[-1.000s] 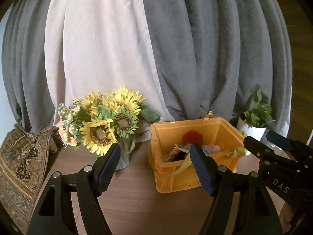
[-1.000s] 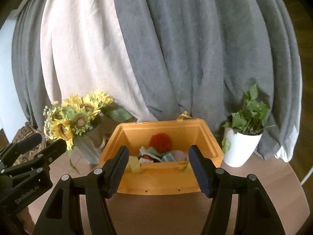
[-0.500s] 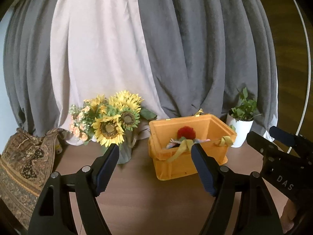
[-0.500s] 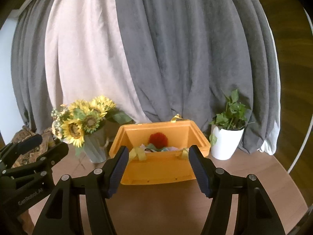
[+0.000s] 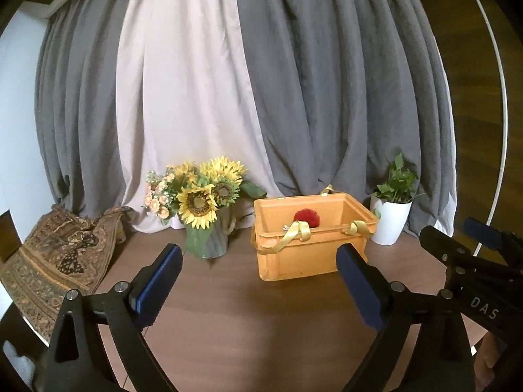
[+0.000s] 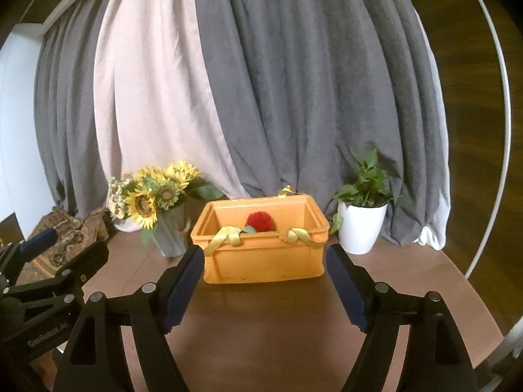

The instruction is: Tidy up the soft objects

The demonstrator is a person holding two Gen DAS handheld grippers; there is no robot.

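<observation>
A fluffy red pompom (image 6: 260, 221) is sitting inside the rigid orange plastic crate (image 6: 261, 261) with yellow fabric straps (image 6: 225, 236) on the brown wooden table (image 6: 261, 326). The left gripper (image 5: 258, 289) and right gripper (image 6: 263, 287) are hovering before it, jaws spread, empty.

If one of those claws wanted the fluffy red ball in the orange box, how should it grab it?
Probably from straight above, pinching the red pompom across its round top; the orange crate walls block any sideways approach.
</observation>
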